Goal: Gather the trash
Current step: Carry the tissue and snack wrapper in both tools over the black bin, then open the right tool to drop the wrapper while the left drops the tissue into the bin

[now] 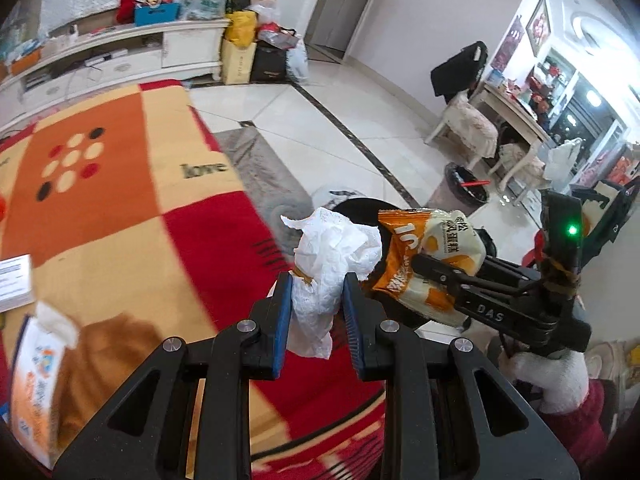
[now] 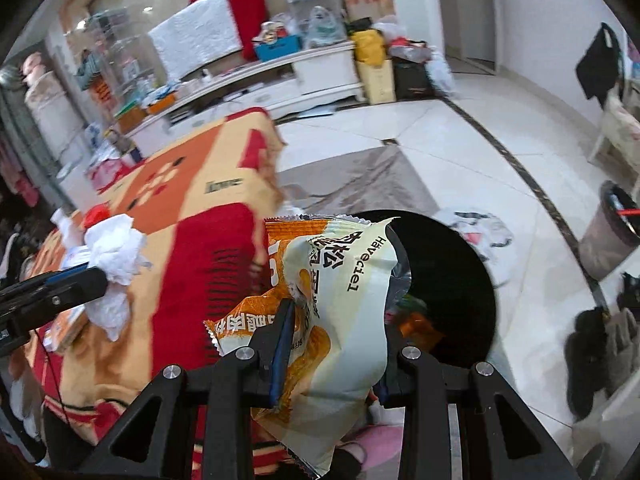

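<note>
- The left gripper (image 1: 316,312) has its blue-padded fingers (image 1: 282,320) clenched on a crumpled white tissue (image 1: 334,260), pinched at the narrow lower part of the wad.
- The tissue's long axis runs forward along the fingers: the bulky crumpled end stands out beyond the tips and a shorter tail hangs back between them.
- The right gripper (image 2: 332,340) grips an orange-and-cream snack wrapper (image 2: 340,320) between its fingers; the left finger (image 2: 282,344) presses the wrapper's orange edge, and the right finger is hidden behind the wrapper.
- The wrapper's long axis also lies roughly along the fingers, its torn open end pointing forward past the tips and its lower end trailing back under the gripper body.
- Just ahead of the right fingers, behind the wrapper, gapes a round black bin (image 2: 452,280) with some coloured scraps inside.
- The left wrist view shows the right gripper (image 1: 432,276) from the side, to the right of the left fingers, with the wrapper (image 1: 432,256) over the bin's dark mouth (image 1: 360,208).
- Only the right wrist view shows the bin's inside; there the left gripper (image 2: 100,276) with the tissue (image 2: 116,260) sits far to the left, over the red-and-orange blanket (image 2: 192,240).
- Only the left wrist view shows a tissue pack (image 1: 36,384) on the blanket (image 1: 120,200), left of the fingers.
</note>
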`<state>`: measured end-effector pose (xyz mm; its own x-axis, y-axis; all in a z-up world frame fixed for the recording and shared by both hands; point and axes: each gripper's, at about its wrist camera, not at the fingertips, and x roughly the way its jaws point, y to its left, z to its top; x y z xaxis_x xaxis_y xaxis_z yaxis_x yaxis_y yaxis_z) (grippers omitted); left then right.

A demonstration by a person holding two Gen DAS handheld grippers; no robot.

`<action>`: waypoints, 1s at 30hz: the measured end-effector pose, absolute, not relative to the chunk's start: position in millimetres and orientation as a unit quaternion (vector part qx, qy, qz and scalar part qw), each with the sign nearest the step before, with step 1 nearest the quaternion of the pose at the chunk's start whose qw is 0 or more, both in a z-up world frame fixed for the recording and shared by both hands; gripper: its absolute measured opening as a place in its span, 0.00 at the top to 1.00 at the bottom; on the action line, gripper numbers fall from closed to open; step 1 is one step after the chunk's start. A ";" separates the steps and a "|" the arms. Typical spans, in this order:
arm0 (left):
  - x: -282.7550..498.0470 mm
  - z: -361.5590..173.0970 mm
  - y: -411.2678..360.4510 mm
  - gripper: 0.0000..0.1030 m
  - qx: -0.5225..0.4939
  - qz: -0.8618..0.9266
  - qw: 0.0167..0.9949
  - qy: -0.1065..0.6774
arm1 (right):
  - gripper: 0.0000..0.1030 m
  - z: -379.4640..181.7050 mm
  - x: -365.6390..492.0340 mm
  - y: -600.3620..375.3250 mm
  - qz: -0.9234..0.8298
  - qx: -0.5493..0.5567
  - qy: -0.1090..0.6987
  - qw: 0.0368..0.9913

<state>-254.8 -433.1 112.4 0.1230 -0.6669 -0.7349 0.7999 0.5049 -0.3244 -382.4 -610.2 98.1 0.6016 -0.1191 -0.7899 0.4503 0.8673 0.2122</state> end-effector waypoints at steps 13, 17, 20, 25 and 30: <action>-257.3 81.5 -497.9 0.77 0.051 -0.512 0.716 0.471 | 0.46 76.9 -396.1 -653.5 -0.216 0.227 0.423 0.850; -256.1 74.4 -505.2 0.61 0.048 -0.522 0.712 0.468 | 0.36 78.9 -405.1 -661.8 -0.225 0.238 0.411 0.851; -254.3 70.2 -505.1 0.48 0.046 -0.522 0.709 0.472 | 0.36 81.1 -408.6 -661.7 -0.229 0.234 0.411 0.851; -252.7 70.2 -500.2 0.48 0.051 -0.514 0.711 0.477 | 0.36 78.3 -408.1 -655.7 -0.220 0.231 0.416 0.852; -254.9 76.6 -488.1 0.48 0.061 -0.502 0.727 0.464 | 0.36 73.3 -404.3 -644.9 -0.210 0.230 0.423 0.851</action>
<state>-254.9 -488.1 76.6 0.0644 -0.6729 -0.7369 0.7869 0.4883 -0.3772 -404.3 -644.9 73.3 0.5546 -0.1626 -0.8161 0.5518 0.8060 0.2144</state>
